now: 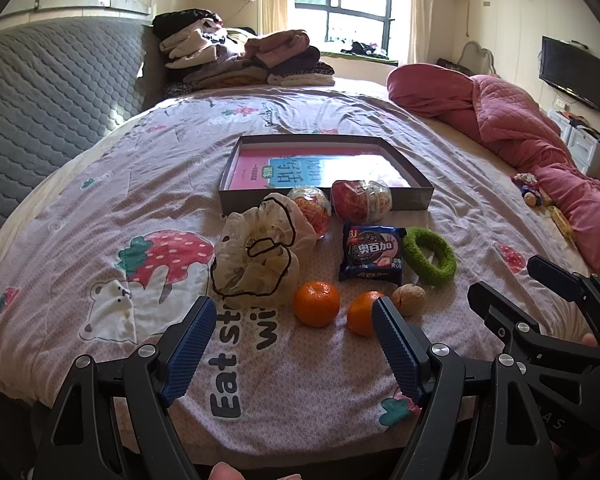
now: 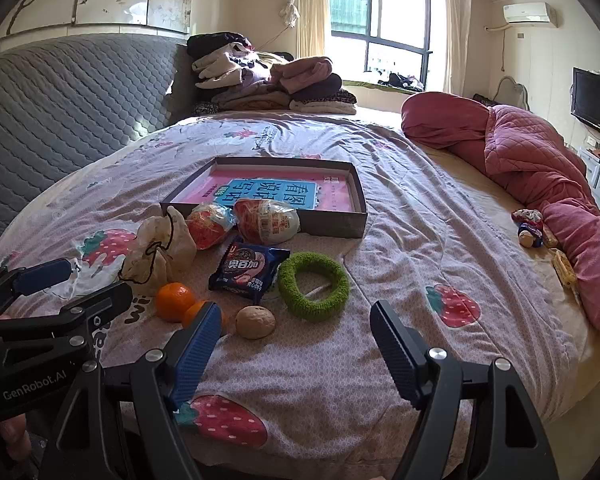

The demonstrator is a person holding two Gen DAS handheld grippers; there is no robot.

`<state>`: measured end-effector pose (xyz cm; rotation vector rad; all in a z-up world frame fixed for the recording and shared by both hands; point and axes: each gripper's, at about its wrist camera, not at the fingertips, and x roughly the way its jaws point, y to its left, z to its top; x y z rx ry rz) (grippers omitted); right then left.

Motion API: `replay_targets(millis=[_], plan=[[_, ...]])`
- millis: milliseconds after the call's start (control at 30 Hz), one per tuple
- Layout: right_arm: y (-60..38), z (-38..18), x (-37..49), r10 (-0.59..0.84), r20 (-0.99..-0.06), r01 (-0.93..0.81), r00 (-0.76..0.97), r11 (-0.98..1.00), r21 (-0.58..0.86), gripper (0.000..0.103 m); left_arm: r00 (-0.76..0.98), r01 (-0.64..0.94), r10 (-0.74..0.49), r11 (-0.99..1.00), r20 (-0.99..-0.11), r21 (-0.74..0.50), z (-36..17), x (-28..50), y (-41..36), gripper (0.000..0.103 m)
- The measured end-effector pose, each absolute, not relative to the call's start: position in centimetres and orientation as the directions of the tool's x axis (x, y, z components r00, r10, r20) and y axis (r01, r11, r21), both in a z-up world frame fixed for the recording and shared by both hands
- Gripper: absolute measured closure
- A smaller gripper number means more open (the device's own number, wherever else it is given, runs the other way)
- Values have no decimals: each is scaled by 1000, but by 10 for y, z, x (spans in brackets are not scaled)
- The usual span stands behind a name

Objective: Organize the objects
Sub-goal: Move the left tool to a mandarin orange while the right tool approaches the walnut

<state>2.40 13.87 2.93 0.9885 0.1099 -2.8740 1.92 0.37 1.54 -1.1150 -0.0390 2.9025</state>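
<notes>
On the bed lies a shallow grey box (image 1: 414,199) (image 2: 340,227) with a pink and blue book inside. In front of it sit two wrapped egg-shaped snacks (image 1: 362,199) (image 2: 266,220), a beige scrunchie (image 1: 258,254) (image 2: 160,248), a blue cookie packet (image 1: 372,254) (image 2: 248,268), a green hair ring (image 1: 430,256) (image 2: 313,285), two oranges (image 1: 316,304) (image 2: 175,301) and a walnut (image 1: 409,299) (image 2: 255,322). My left gripper (image 1: 292,348) is open and empty, near the oranges. My right gripper (image 2: 296,354) is open and empty, below the walnut and green ring.
A pile of folded clothes (image 1: 240,56) sits at the far end of the bed. A rolled pink quilt (image 1: 520,128) runs along the right side, with small toys (image 2: 530,226) beside it. A grey padded headboard (image 1: 48,88) stands on the left.
</notes>
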Motion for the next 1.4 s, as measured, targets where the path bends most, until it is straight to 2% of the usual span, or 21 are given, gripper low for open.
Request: replay_targets(millis=[800, 900, 967, 1033, 1100, 1267, 1400], plan=[[146, -1, 12, -101, -665, 159, -740, -987, -27, 27, -623, -68, 125, -992, -772, -105, -34, -3, -8, 22], [148, -7, 7, -111, -674, 169, -730, -985, -21, 30, -621, -73, 140, -990, -771, -121, -38, -7, -8, 22], [147, -11, 5, -116, -681, 179, -723, -984, -22, 32, -618, -81, 155, -988, -770, -134, -41, -10, -7, 26], [145, -15, 1, -120, -688, 188, -715, -982, -23, 34, -605, -91, 173, -985, -777, -149, -45, -13, -6, 39], [144, -18, -1, -127, -692, 198, -711, -980, -24, 36, -592, -97, 192, -981, -783, -167, -48, -17, -5, 46], [144, -23, -6, -147, -701, 218, -697, -976, -12, 39, -577, -128, 225, -974, -785, -185, -54, -25, -2, 49], [143, -26, -10, -163, -708, 231, -687, -973, 0, 41, -584, -151, 250, -968, -772, -199, -54, -31, -2, 56]])
